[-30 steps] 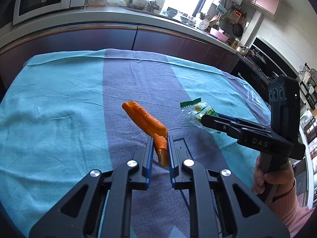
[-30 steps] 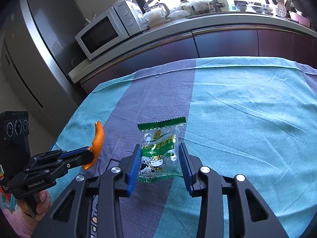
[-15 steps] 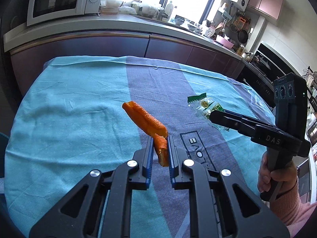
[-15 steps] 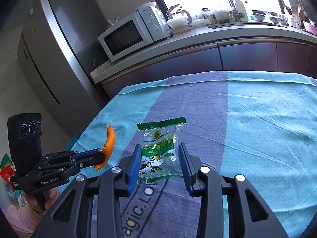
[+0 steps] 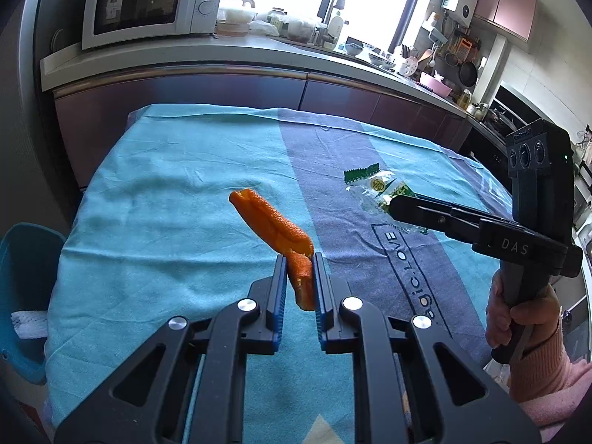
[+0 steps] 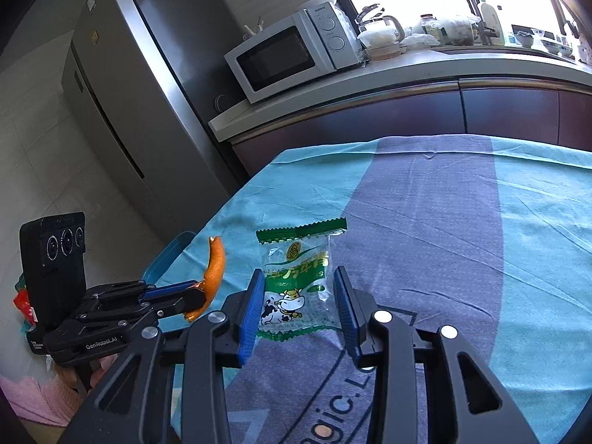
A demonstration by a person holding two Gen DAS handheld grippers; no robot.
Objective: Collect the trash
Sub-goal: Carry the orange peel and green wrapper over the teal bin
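A curled strip of orange peel sticks up from my left gripper, whose blue pads are shut on its lower end. It hangs above the teal and purple tablecloth. A clear and green snack wrapper with a cow print sits between the pads of my right gripper, which is shut on its sides and holds it off the cloth. The right wrist view has the left gripper and peel at lower left. In the left wrist view the right gripper and wrapper are at right.
A blue bin stands on the floor past the table's left edge, with something white and netted in it. It also shows in the right wrist view as a blue bin. Behind are a counter with a microwave and a fridge.
Both grippers have drawn back and to the left over the table with the peel and wrapper still in them. The blue bin has come into view at the left.
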